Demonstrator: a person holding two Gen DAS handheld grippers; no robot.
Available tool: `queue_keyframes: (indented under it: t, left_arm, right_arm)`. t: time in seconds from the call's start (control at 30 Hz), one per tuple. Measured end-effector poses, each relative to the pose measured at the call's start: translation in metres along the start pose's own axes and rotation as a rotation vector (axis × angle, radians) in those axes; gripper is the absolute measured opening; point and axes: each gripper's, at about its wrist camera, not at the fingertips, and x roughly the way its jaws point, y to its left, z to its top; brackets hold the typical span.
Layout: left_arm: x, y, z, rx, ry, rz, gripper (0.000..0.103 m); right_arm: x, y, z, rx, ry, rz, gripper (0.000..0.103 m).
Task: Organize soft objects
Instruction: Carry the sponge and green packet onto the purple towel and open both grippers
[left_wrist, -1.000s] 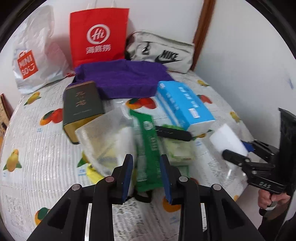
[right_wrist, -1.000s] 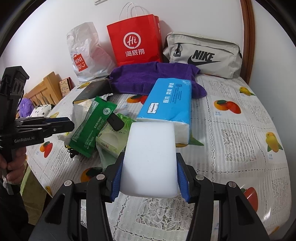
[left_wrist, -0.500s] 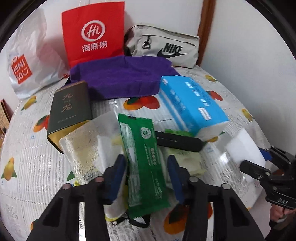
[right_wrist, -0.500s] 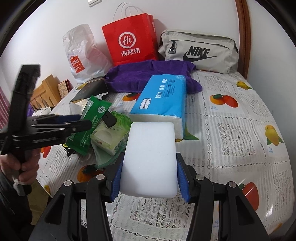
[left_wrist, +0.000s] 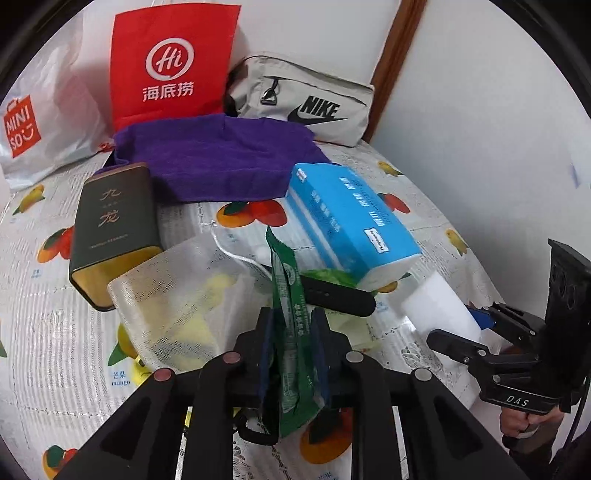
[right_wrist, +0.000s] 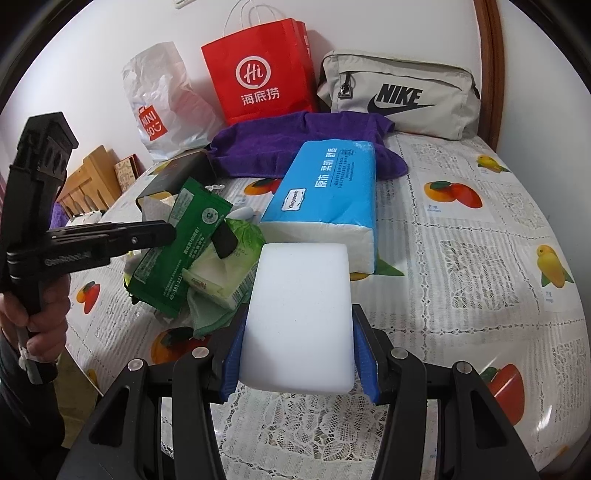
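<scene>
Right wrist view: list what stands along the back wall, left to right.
White Miniso plastic bag → red paper shopping bag with white Hi logo → grey Nike fabric pouch.

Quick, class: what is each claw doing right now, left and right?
Left claw: closed on the green packet.
Right claw: closed on the white sponge block.
</scene>
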Motion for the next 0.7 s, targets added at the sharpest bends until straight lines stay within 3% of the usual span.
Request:
queue_keyframes:
  t: [0.1, 0.2, 0.3, 0.33, 0.37, 0.4, 0.7]
  left_arm:
    - [0.007, -0.002, -0.001, 0.015, 0.020, 0.028, 0.021]
    - [0.014, 0.000, -0.002, 0.009, 0.033, 0.032, 0.033]
    - [0.018, -0.002, -0.002, 0.021, 0.032, 0.043, 0.035]
    - [0.018, -0.002, -0.002, 0.025, 0.026, 0.044, 0.034]
    - [0.017, -0.002, -0.002, 0.027, 0.020, 0.047, 0.019]
    - [0.016, -0.002, -0.002, 0.033, 0.010, 0.061, 0.014]
    - [-0.003, 0.006, -0.003, 0.010, -0.021, 0.015, 0.012]
  right_arm:
    - [0.003, -0.001, 0.001, 0.009, 0.005, 0.003, 0.051]
    - [0.006, 0.000, 0.001, 0.003, 0.016, 0.003, 0.051]
    - [0.008, 0.003, 0.001, -0.001, 0.023, 0.006, 0.051]
    - [0.008, 0.004, 0.001, -0.004, 0.022, 0.007, 0.051]
    - [0.007, 0.005, 0.001, -0.006, 0.021, 0.006, 0.051]
    - [0.007, 0.006, 0.001, -0.008, 0.020, 0.005, 0.051]
    - [0.003, 0.007, 0.005, -0.010, 0.014, -0.009, 0.051]
